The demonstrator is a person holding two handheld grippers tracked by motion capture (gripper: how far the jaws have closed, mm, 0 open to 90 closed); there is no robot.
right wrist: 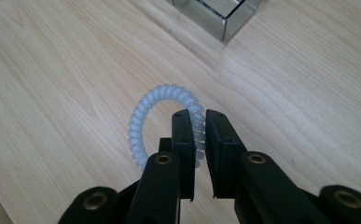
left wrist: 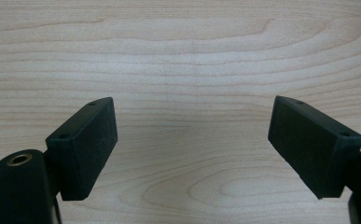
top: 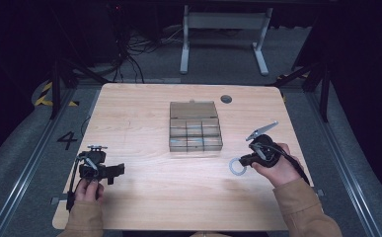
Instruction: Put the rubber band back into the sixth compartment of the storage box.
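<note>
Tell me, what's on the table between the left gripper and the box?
Nothing. In the high view, bare wood runs from the left gripper to the box. The coil sits on the box's other side.

Pretty dark room overall. Light wood desk (top: 144, 207) with rounded corners and a round grey grommet (top: 226, 98) near the far edge. Grey carpet floor (top: 16, 143) with a "4" (top: 67, 139) marked on it, yellow-black hazard tape (top: 44, 94), tangled cables (top: 134, 49), and a white table frame (top: 223, 34) behind.
</note>
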